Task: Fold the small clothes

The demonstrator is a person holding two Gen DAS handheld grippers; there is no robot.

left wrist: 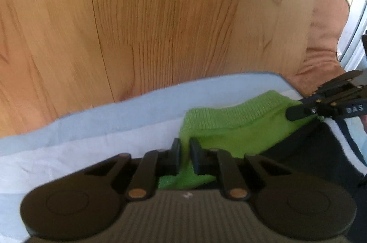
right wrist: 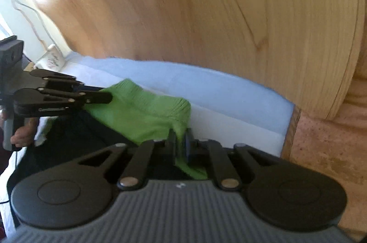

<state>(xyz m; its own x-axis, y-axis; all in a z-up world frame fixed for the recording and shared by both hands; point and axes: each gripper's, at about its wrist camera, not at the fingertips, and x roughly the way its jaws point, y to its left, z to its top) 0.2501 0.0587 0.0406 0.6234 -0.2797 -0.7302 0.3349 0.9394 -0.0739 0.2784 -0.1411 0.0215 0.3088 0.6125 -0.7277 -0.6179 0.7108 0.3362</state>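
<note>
We see a bright green ribbed-cuff sock (left wrist: 231, 126), a pale blue cloth (left wrist: 128, 114), a grained honey-brown wooden table (left wrist: 160, 13) and black grippers (left wrist: 184, 151)

- The pale blue-and-white padded mat (left wrist: 96, 128) serves as the landmark; its far strip lies bare, with open passage along it.
- Beyond the mat's far edge, the light wooden tabletop (left wrist: 160, 13) stretches bare.
- On the mat's near part, the bright green ribbed knit garment (left wrist: 229, 126) takes up the middle, pinched at either end by the left gripper (left wrist: 184, 151) and the right gripper (right wrist: 180, 142), so the way between them is blocked.
- A dark navy cloth (left wrist: 309, 151) covers the mat's near side next to the green garment.
- Past the mat's right end, the table edge drops to a speckled brown floor (right wrist: 321, 146).
</note>
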